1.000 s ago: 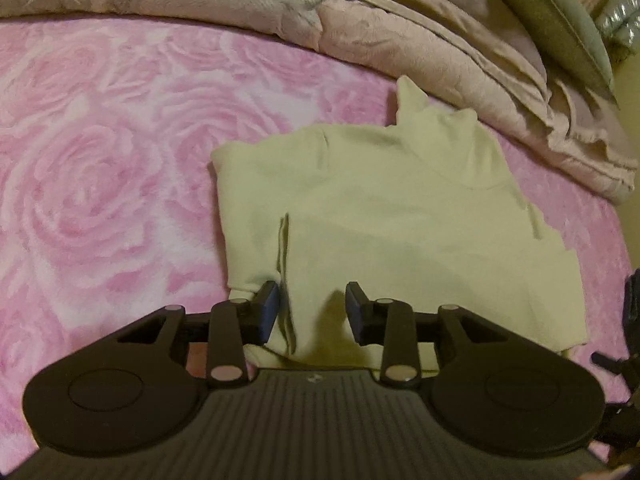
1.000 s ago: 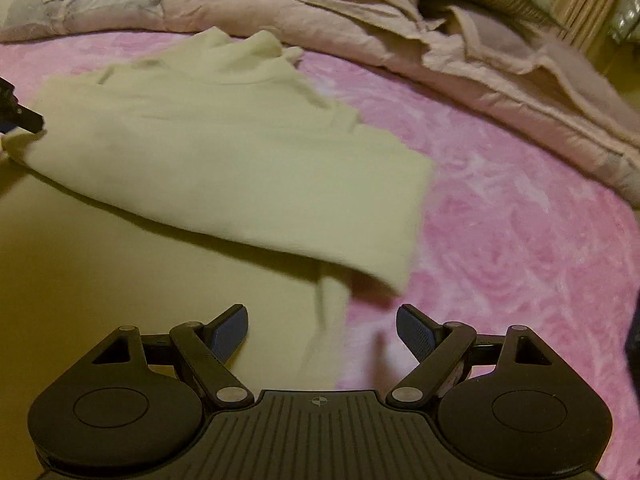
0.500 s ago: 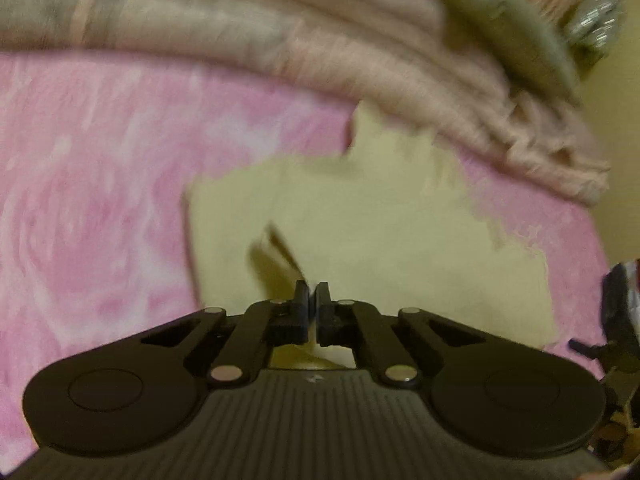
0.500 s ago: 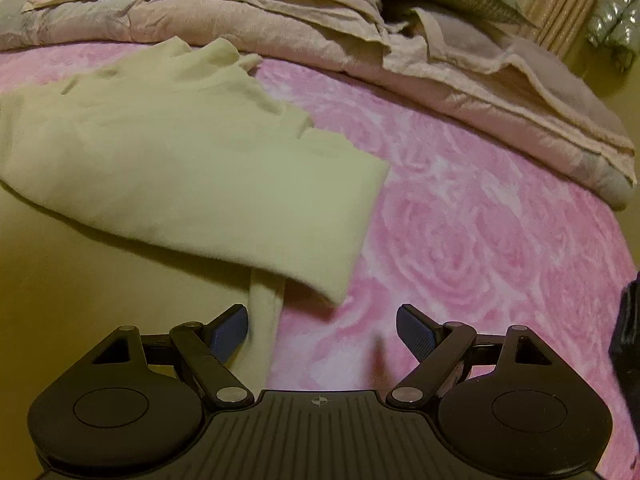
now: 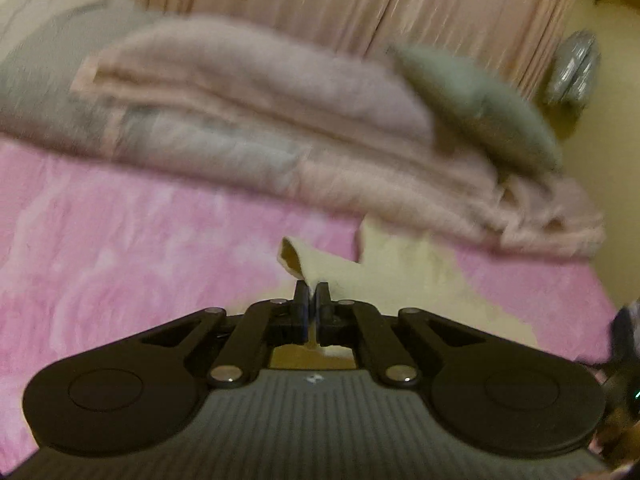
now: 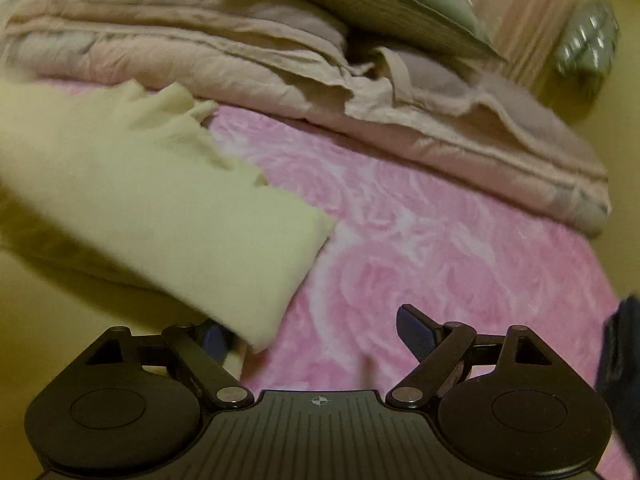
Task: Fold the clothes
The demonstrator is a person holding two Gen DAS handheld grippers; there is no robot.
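Note:
A pale yellow sweater [image 6: 132, 196] lies partly folded on the pink rose-patterned bedspread [image 6: 440, 248]. In the left wrist view my left gripper [image 5: 312, 294] is shut on a raised edge of the sweater [image 5: 400, 276], and the cloth peaks up just beyond the fingertips. In the right wrist view my right gripper [image 6: 310, 332] stands open low over the bedspread. A folded corner of the sweater lies over its left finger, and nothing sits between the fingers.
A heap of folded pinkish-beige blankets [image 6: 240, 52] runs along the back of the bed, with a grey-green pillow [image 6: 376, 0] on top. Pink curtains [image 5: 360, 4] hang behind. A dark object [image 6: 620, 364] shows at the right edge.
My left gripper went from open over the sweater to shut on its edge and has lifted it, tilting the view up. The right gripper stayed open while the sweater slid left in its view.

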